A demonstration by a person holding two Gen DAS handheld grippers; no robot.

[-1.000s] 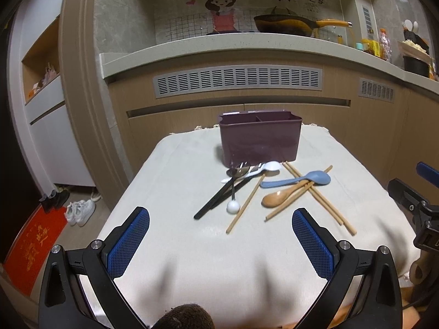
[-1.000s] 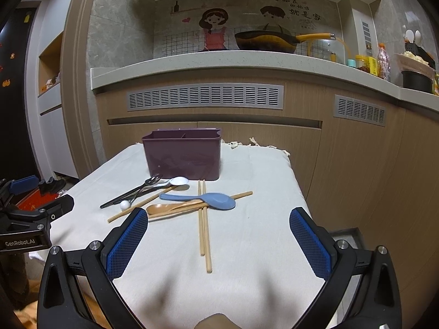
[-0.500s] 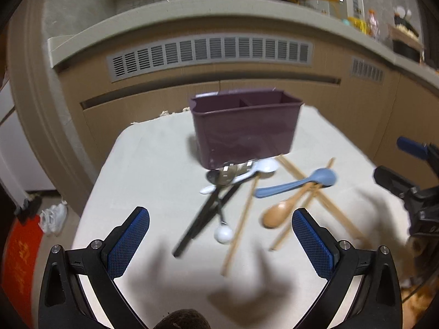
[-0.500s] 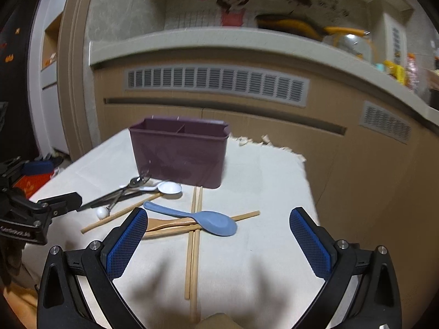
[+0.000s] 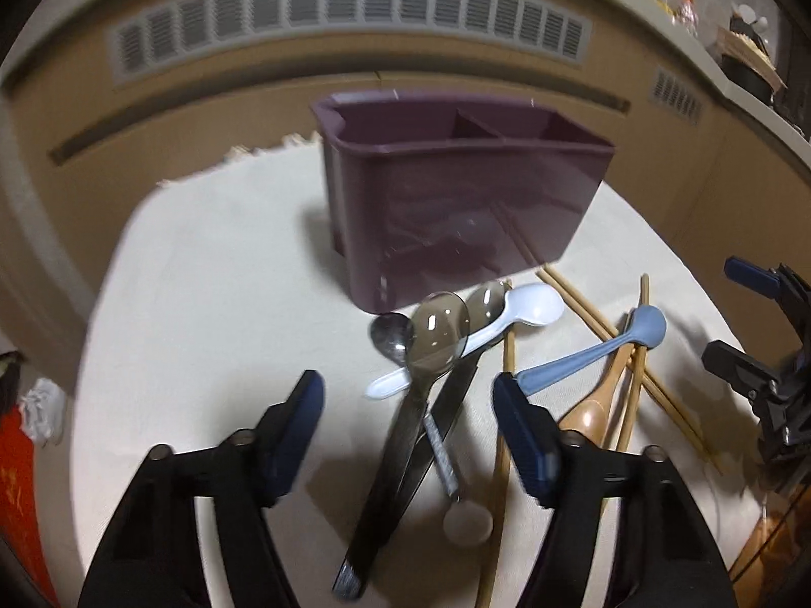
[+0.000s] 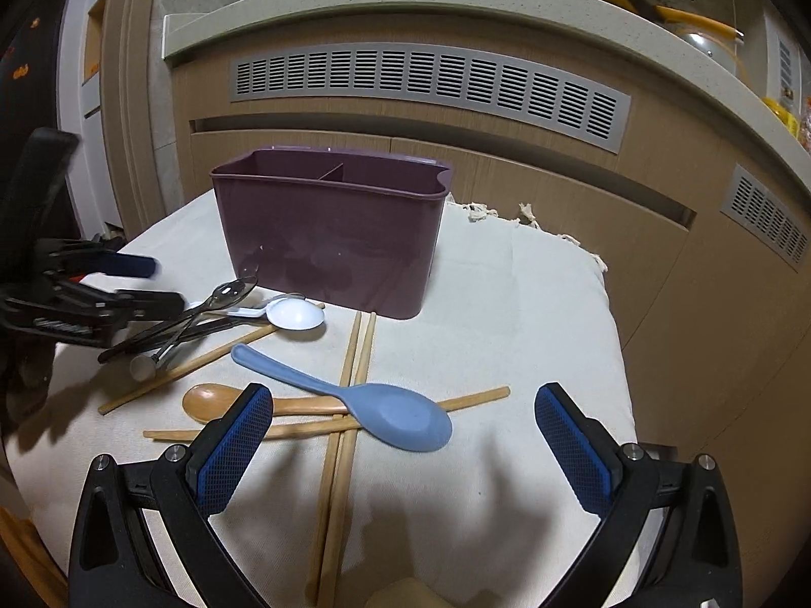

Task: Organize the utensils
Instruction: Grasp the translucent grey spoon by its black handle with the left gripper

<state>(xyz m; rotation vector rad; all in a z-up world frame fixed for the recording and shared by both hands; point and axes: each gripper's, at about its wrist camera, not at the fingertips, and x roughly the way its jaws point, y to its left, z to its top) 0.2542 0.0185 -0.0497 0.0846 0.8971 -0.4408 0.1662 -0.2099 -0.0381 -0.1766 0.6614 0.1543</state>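
We are bringing the left gripper point(image 5: 408, 405) down and forward over the pile of utensils; one second ago it was hanging high and far back, and now the dark-handled spoons point(image 5: 436, 342) are lying right between its fingers point(image 5: 522, 425). The fingers are narrower than before but not closed, and they are holding nothing. The view is blurred, so we are moving quickly.

The right gripper point(image 6: 400, 443) is also coming closer and lower. Its fingers are wide open and empty, and the blue spoon point(image 6: 385, 413) is lying between them, across the wooden chopsticks point(image 6: 355, 354) and beside the wooden spoon point(image 6: 213, 397).

The purple utensil holder point(image 6: 329, 238) is standing on the cloth-covered counter point(image 6: 507, 304), just behind the pile; as far as we can see, its compartments are holding nothing. The white spoon point(image 6: 294, 314) is lying just in front of it.

We judge that the sorting is only beginning: both grippers are now reaching for a first pick.
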